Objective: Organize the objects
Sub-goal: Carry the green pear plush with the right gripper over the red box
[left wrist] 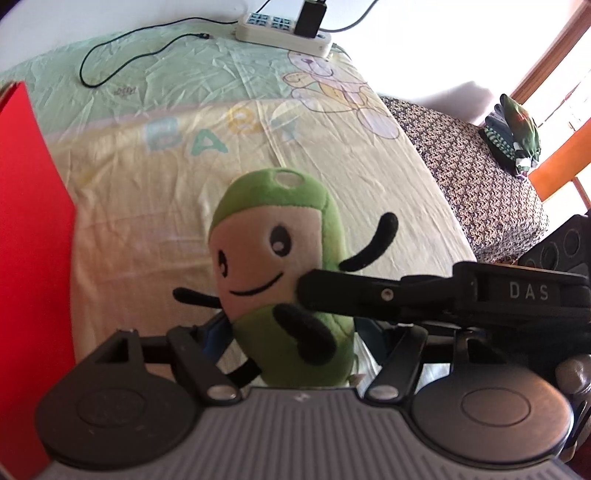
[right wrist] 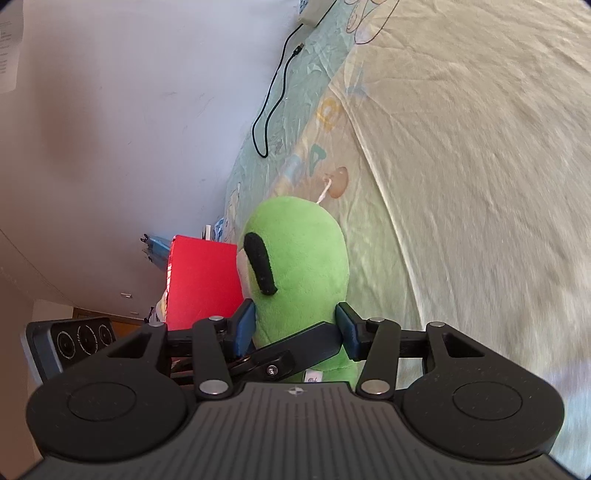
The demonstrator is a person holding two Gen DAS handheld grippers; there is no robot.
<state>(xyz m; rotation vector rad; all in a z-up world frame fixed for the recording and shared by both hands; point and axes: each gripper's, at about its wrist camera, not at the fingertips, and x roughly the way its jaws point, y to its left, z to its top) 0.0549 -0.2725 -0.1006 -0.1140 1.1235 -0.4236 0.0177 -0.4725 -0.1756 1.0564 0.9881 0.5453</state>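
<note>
A green plush toy (left wrist: pixel 280 266) with a beige smiling face and black limbs is held above the bed. My left gripper (left wrist: pixel 291 343) is shut on the toy's lower body, its fingers mostly hidden behind the plush. My right gripper (right wrist: pixel 295 328) is also shut on the same plush toy (right wrist: pixel 299 258), blue pads pressing its sides from behind. The right gripper's finger (left wrist: pixel 354 291) reaches in from the right in the left wrist view and touches the toy's face side.
A red box (left wrist: pixel 26 229) stands at the left; it also shows in the right wrist view (right wrist: pixel 203 280). The yellow-green bedsheet (left wrist: pixel 155 177) spreads below. A white power strip (left wrist: pixel 284 33) with a black cable (left wrist: pixel 122 62) lies at the far edge. Folded clothes (left wrist: pixel 517 136) sit far right.
</note>
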